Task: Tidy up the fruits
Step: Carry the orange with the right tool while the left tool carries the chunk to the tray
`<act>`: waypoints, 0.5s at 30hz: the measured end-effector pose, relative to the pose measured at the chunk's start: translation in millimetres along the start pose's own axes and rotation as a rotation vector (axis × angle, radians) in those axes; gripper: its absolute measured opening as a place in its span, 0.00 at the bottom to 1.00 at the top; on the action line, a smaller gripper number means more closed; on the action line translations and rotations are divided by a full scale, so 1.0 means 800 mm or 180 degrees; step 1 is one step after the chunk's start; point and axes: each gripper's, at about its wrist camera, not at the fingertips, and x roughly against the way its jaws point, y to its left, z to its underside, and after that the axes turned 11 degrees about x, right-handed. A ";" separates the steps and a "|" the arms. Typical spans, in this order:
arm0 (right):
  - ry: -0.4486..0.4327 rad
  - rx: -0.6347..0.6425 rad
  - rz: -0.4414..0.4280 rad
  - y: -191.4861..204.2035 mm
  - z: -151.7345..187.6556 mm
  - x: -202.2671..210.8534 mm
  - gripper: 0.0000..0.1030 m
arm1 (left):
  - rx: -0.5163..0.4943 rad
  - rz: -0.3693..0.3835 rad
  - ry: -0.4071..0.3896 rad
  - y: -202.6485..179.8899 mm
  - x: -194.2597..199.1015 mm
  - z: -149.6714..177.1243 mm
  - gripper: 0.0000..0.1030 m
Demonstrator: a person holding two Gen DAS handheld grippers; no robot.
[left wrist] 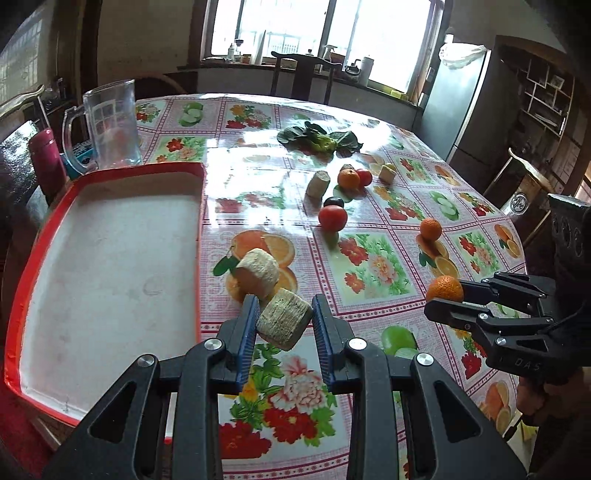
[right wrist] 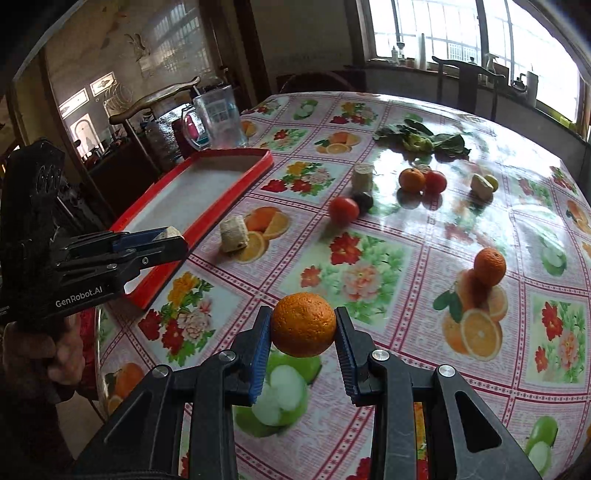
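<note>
Black refrigerator (left wrist: 458,99) only in left view

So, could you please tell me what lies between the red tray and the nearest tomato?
One pale corn-cob chunk on the tablecloth, between tray and tomato; right wrist view shows it.

the left wrist view is taken from just behind the left gripper (left wrist: 284,317), aimed forward and down across the table (left wrist: 369,258) toward the window (left wrist: 317,33), with the red tray (left wrist: 199,236) close at its left. the right wrist view is set likewise behind the right gripper (right wrist: 303,326), angled more toward the left. the tray, the table and each other's gripper are shared by both views; far corners are perhaps too warped to be compared.
</note>
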 end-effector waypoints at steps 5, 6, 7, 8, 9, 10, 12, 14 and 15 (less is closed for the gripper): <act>-0.0008 0.0131 -0.0114 0.030 -0.016 -0.008 0.33 | 0.0104 -0.0090 -0.0082 0.031 0.019 0.001 0.26; -0.0010 0.0150 -0.0137 0.035 -0.019 -0.010 0.33 | 0.0134 -0.0101 -0.0090 0.037 0.022 0.001 0.26; -0.0011 0.0164 -0.0165 0.040 -0.022 -0.012 0.33 | 0.0166 -0.0111 -0.0102 0.044 0.025 0.001 0.26; -0.0013 0.0184 -0.0191 0.046 -0.026 -0.014 0.33 | 0.0195 -0.0122 -0.0114 0.050 0.028 0.001 0.26; -0.0015 0.0206 -0.0208 0.051 -0.029 -0.016 0.33 | 0.0213 -0.0135 -0.0122 0.055 0.030 0.002 0.26; -0.0019 0.0228 -0.0228 0.057 -0.032 -0.018 0.33 | 0.0225 -0.0150 -0.0129 0.060 0.032 0.002 0.26; -0.0027 0.0271 -0.0280 0.068 -0.040 -0.023 0.33 | 0.0256 -0.0187 -0.0153 0.070 0.037 0.003 0.26; -0.0040 0.0319 -0.0322 0.080 -0.048 -0.026 0.33 | 0.0283 -0.0211 -0.0164 0.079 0.040 0.002 0.26; -0.0047 0.0341 -0.0350 0.086 -0.053 -0.029 0.33 | 0.0304 -0.0232 -0.0178 0.087 0.043 0.002 0.26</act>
